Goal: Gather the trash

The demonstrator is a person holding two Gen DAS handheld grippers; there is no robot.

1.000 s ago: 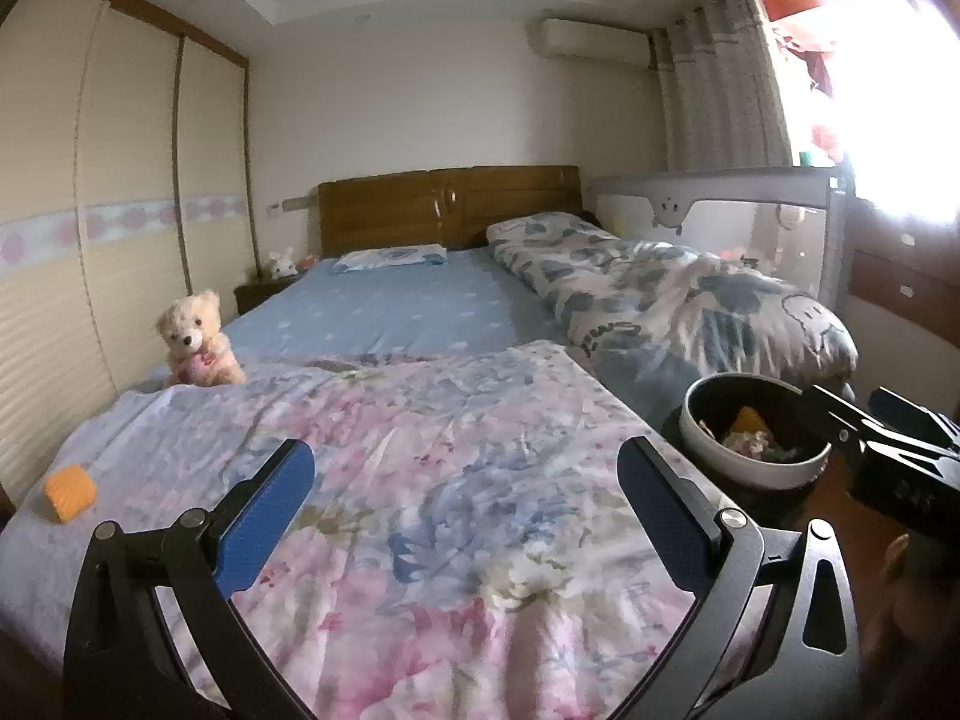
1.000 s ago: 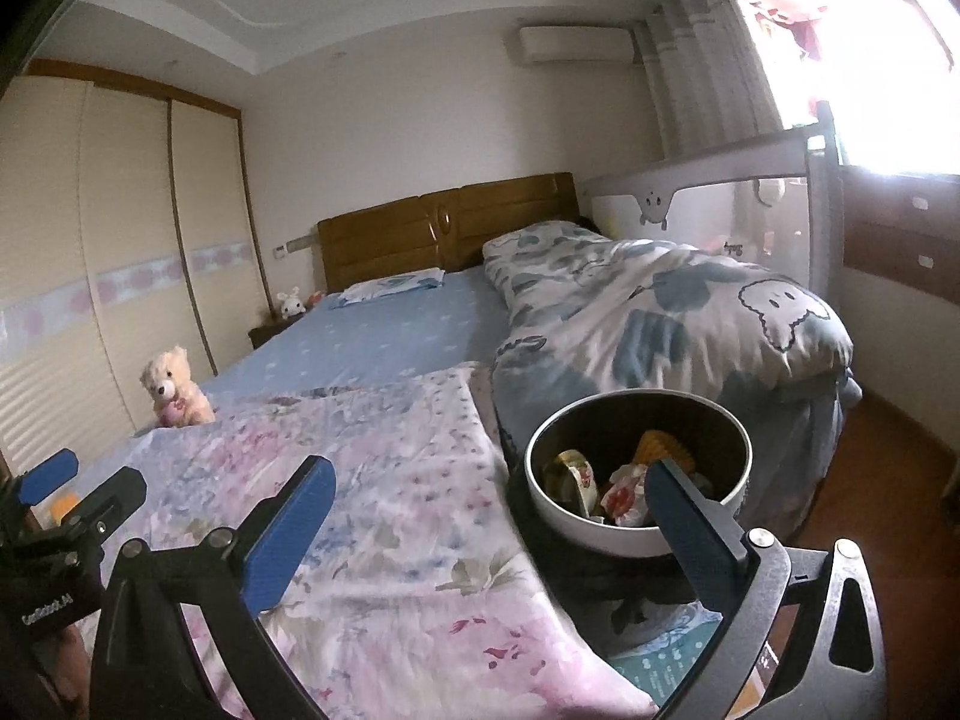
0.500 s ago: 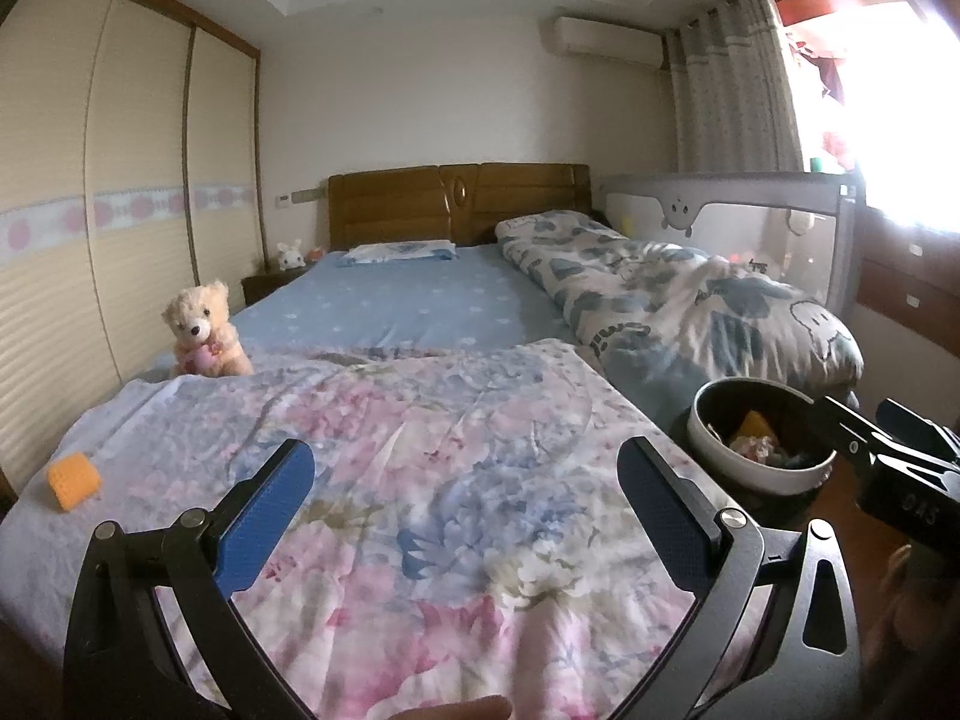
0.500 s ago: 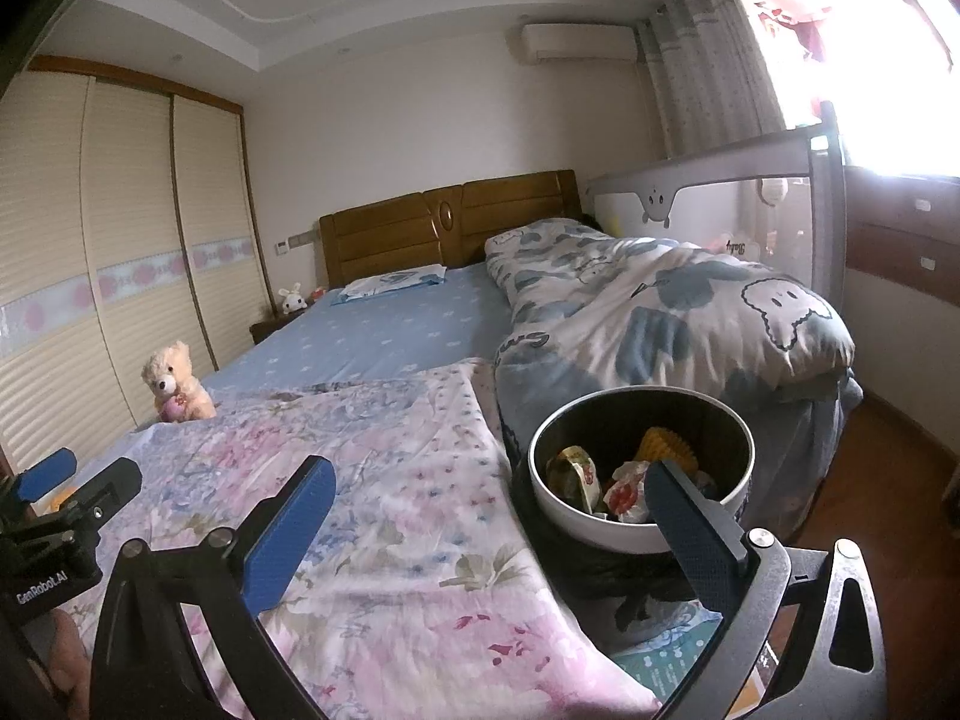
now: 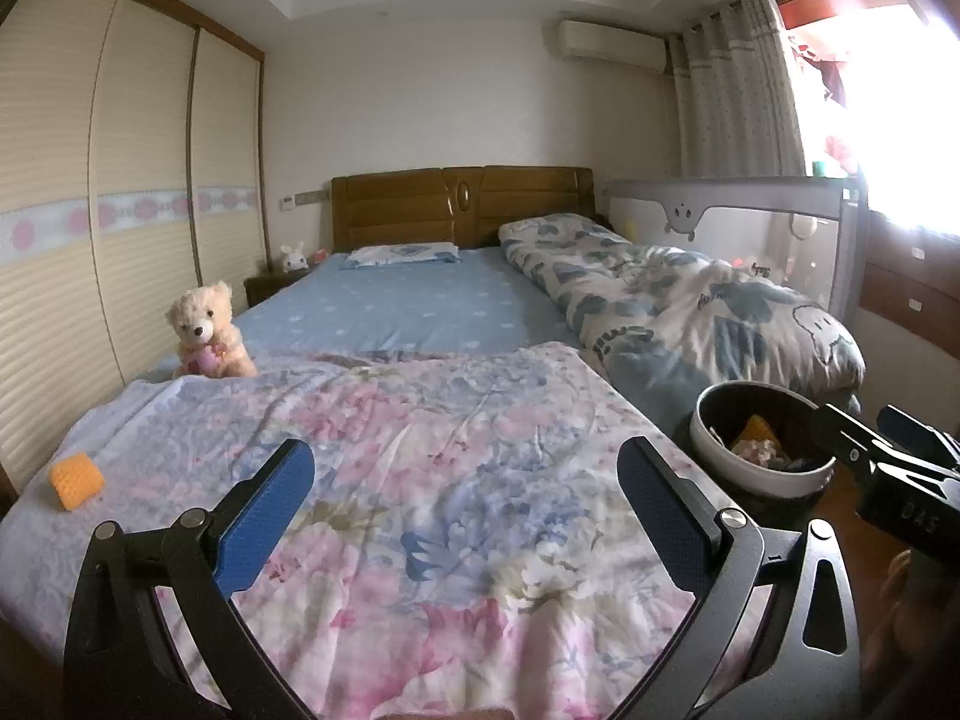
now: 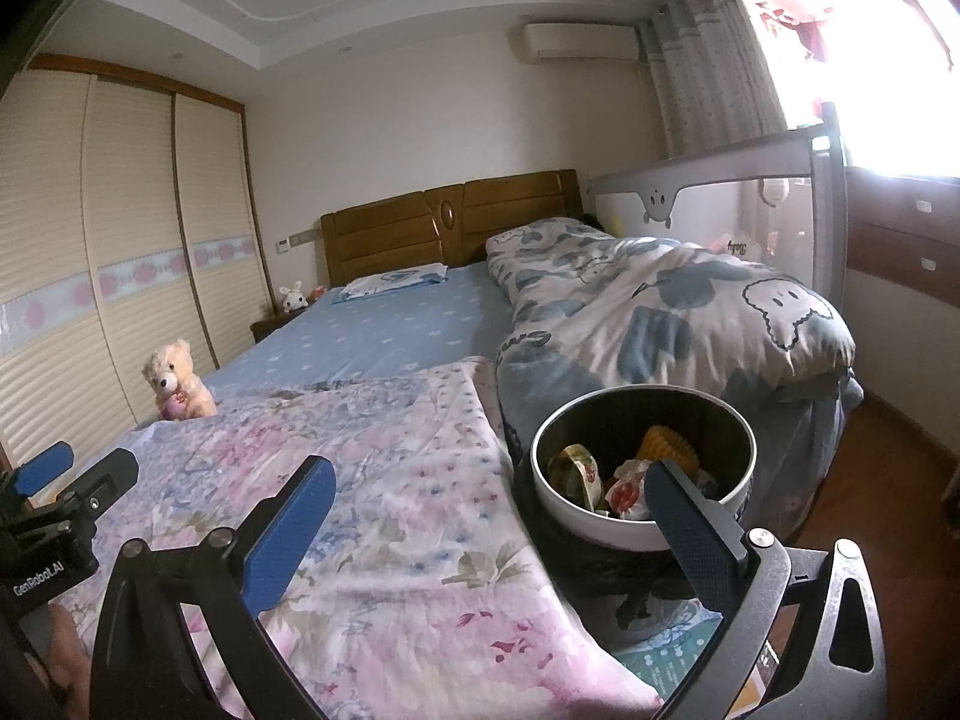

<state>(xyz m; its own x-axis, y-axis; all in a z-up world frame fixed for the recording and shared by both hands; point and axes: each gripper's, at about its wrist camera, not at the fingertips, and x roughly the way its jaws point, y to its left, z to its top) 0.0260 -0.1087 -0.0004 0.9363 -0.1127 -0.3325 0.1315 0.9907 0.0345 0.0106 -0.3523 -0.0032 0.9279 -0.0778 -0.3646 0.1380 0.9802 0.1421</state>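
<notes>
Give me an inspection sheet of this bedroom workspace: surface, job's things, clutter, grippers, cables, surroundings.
Surface: pink and blue floral quilt spread over the bed's near end, wrinkled.
Job's things: orange waffle-textured block lying on the quilt's left edge; round white trash bin with black liner beside the bed's right corner, holding wrappers and an orange piece.
Clutter: cream teddy bear sitting upright at the bed's left edge.
Grippers: left gripper open, empty, above the quilt; right gripper open, empty, one finger in front of the bin.
Cables: nothing seen.
Surroundings: wooden headboard, cream sliding wardrobe, grey bed rail.
</notes>
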